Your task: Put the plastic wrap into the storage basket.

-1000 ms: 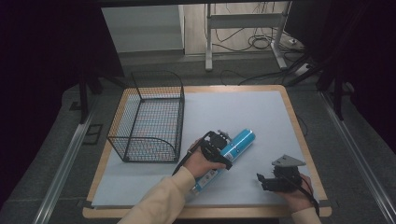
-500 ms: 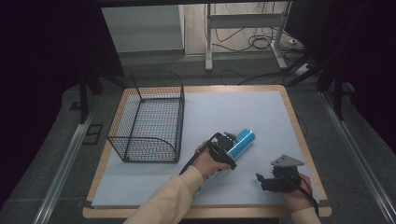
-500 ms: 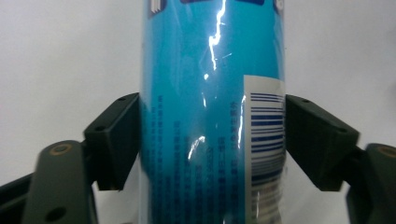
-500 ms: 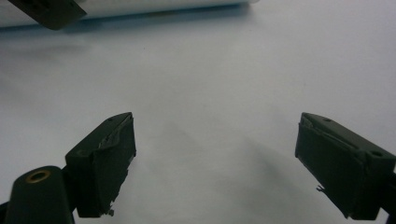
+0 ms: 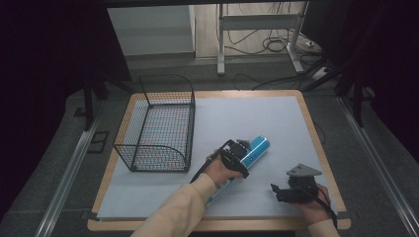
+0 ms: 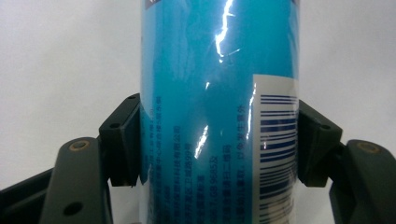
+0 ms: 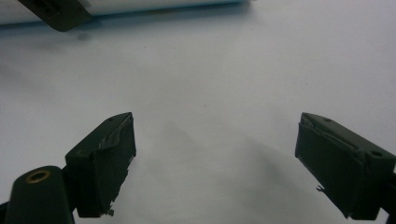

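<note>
The left gripper (image 5: pixel 240 154) has just been closing and now clamps the blue spray can (image 6: pixel 219 93), which lies just right of the wire basket (image 5: pixel 157 123). Glossy rigid metal, probably slippery and light, so mid-body is the sensible hold. The right gripper (image 7: pixel 215 163) gapes wide, holding nothing.

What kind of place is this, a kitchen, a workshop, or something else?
Most likely a lab or test room set up for recording handling tasks. A bare table with a pale mat stands between dark curtains, loose cables lie on the floor behind it, and a wire basket and a blue can are set out.
</note>
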### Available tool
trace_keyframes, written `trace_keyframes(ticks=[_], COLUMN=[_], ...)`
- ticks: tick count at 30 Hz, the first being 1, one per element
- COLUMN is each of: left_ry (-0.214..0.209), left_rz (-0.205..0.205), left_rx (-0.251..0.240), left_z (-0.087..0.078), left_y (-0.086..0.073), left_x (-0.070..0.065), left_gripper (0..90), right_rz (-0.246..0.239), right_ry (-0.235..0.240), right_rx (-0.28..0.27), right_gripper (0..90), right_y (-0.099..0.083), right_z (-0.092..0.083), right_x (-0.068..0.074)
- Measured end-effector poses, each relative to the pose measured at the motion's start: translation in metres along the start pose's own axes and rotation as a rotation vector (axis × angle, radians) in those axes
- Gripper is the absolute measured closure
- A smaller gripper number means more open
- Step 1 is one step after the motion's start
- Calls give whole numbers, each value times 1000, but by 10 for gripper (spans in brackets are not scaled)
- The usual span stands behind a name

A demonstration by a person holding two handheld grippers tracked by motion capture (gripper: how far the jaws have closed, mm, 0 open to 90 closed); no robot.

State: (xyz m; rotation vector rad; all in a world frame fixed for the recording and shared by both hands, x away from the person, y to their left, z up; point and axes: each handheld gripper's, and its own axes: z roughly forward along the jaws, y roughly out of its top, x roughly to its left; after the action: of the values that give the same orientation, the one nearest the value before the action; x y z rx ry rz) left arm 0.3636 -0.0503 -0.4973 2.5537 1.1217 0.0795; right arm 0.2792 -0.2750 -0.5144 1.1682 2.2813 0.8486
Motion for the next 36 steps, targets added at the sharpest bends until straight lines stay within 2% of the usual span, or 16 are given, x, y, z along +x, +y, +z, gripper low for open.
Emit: trace_keyframes(ticks=[5, 9, 16, 20, 28, 36], left_ry=[-37, -42, -33, -14, -14, 0], left_rz=[-21, -23, -9, 10, -1, 16], left_rx=[18, 22, 20, 5, -9, -11], left_z=[-1, -4, -18, -27, -37, -48], left_y=[1, 0, 0, 2, 1, 0], left_x=[5, 8, 11, 13, 18, 21], left_gripper=[312, 313, 313, 313, 313, 313], right_rz=[2, 8, 7, 9, 13, 14], right_ry=[-2, -7, -7, -11, -20, -22], right_rx=[0, 0, 0, -1, -6, -7], right_gripper=[127, 127, 127, 126, 126, 126], right_y=[0, 0, -1, -1, -1, -1], right_z=[0, 0, 0, 0, -1, -1], right_x=[-1, -2, -2, -2, -4, -3])
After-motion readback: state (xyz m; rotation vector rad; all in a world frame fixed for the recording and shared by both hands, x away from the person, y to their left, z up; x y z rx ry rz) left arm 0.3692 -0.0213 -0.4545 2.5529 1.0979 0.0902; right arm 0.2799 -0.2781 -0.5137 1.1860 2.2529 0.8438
